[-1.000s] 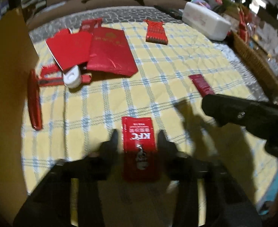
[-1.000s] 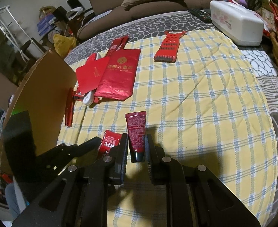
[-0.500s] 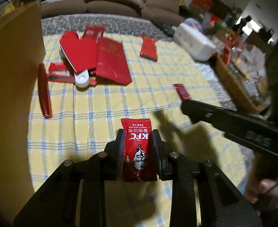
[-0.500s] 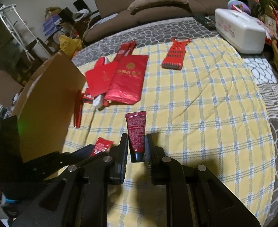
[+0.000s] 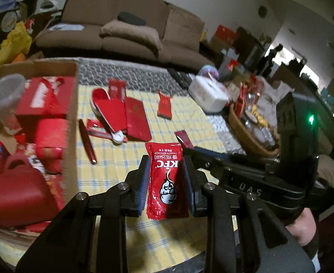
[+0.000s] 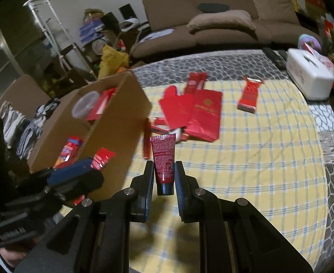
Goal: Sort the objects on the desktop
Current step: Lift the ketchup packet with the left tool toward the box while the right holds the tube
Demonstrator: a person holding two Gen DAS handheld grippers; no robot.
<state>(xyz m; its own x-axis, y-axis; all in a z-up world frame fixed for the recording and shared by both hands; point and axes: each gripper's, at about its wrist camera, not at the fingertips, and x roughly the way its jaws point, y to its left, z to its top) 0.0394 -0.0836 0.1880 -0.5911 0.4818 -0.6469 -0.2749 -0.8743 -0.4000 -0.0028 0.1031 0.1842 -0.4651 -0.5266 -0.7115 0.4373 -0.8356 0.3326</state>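
Observation:
My left gripper (image 5: 165, 161) is shut on a red KFC ketchup packet (image 5: 165, 182), held upright above the yellow checked tablecloth (image 5: 112, 159). My right gripper (image 6: 164, 167) is shut on the cap end of a dark red tube (image 6: 163, 152), also lifted off the cloth. An open cardboard box (image 6: 119, 118) stands at the table's left and holds several red items and a clear plastic cup (image 5: 5, 91). In the right wrist view the left gripper with the ketchup packet (image 6: 102, 158) hangs just over the box's near corner.
Red envelopes (image 6: 205, 113), a red comb-like card (image 6: 249, 95) and a red pen (image 5: 87, 141) lie on the cloth. A white tissue box (image 6: 307, 77) and a wicker basket (image 5: 246, 132) stand at the right edge. A brown sofa is behind.
Both grippers have risen from the cloth with the packet and the tube in them. The left one has swung toward the box, whose inside now shows.

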